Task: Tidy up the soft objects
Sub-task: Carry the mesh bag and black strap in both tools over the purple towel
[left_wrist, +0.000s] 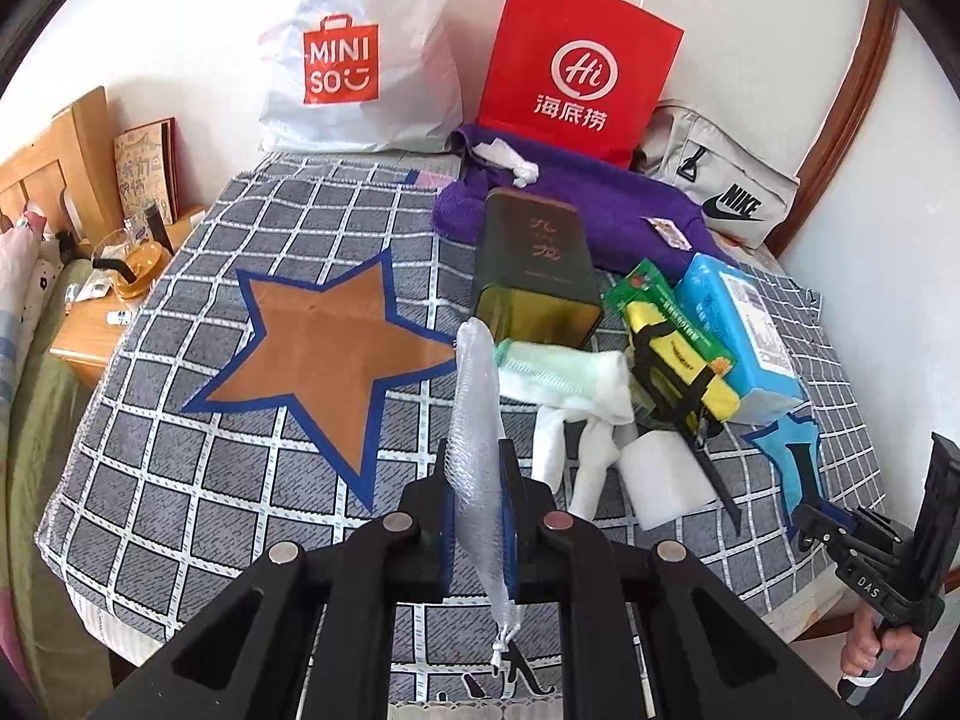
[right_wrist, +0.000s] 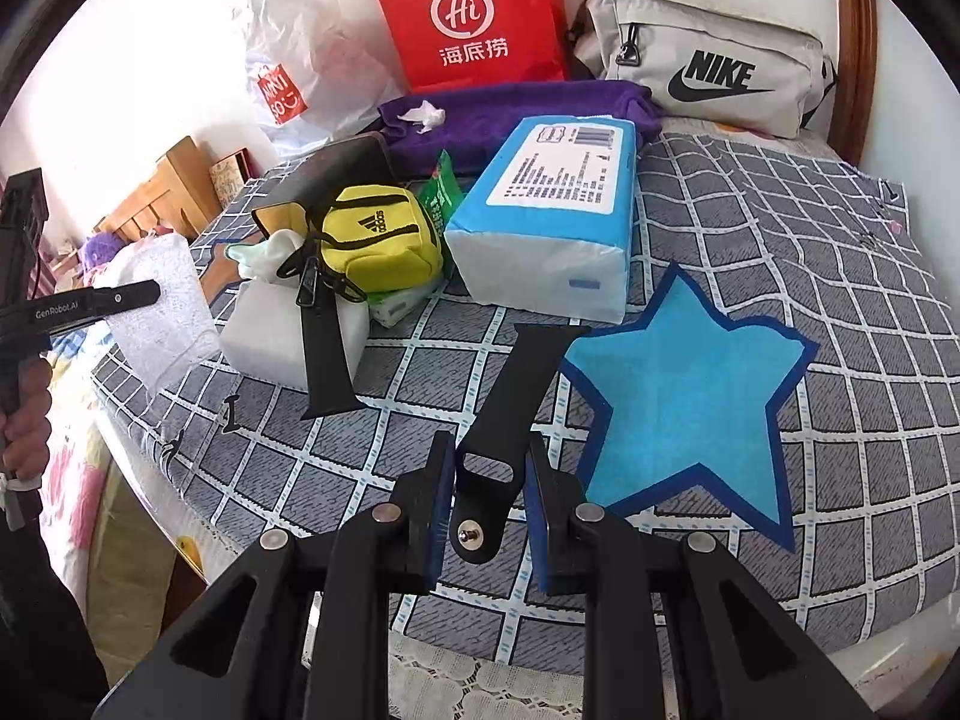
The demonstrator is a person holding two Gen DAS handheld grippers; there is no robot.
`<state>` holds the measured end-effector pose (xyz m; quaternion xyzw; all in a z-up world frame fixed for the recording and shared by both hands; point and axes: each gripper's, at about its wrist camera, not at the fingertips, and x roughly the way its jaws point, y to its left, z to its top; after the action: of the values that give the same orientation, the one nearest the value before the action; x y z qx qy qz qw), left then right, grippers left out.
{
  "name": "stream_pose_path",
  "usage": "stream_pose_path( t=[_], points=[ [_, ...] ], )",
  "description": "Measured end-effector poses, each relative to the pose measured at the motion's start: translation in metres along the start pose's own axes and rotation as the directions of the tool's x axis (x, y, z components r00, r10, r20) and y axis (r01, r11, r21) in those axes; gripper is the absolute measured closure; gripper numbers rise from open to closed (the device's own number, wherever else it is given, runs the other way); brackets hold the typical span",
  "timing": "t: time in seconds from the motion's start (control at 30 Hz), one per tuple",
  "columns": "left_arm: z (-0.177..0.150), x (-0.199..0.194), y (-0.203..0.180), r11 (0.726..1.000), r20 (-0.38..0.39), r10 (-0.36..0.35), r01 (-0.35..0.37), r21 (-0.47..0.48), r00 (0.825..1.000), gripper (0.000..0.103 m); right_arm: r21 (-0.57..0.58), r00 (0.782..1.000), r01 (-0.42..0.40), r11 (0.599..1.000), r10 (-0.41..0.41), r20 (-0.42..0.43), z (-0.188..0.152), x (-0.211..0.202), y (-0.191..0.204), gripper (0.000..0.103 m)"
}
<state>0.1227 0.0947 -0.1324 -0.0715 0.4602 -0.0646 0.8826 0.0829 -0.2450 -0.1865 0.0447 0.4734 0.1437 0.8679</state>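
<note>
A white mesh pouch [left_wrist: 477, 450] stands pinched upright in the clenched left gripper [left_wrist: 477, 474], above the checked cloth [left_wrist: 198, 480] just right of the brown star [left_wrist: 324, 336]. The right gripper [right_wrist: 489, 480] seems to clasp a black watch strap [right_wrist: 504, 420] left of the blue star [right_wrist: 684, 396]; contact is hard to judge. Farther off, a yellow pouch [right_wrist: 378, 237] tops the pile.

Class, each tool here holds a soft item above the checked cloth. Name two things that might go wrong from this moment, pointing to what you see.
1. The left tool pinches the thin white mesh pouch by one edge, so the limp pouch might slip out.
2. The right tool grips the black strap near its pin end; its long free end might swing and drag on the cloth beside the blue star.
</note>
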Motion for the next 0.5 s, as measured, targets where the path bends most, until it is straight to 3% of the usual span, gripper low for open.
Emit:
stream_pose_path(
  t=[0.5],
  points=[
    [0.04, -0.028, -0.022, 0.999, 0.067, -0.038, 0.037, 0.009, 0.997, 0.091, -0.019, 0.998, -0.013, 1.0, 0.014, 0.065, 0.04, -0.034, 0.003, 0.081]
  ],
)
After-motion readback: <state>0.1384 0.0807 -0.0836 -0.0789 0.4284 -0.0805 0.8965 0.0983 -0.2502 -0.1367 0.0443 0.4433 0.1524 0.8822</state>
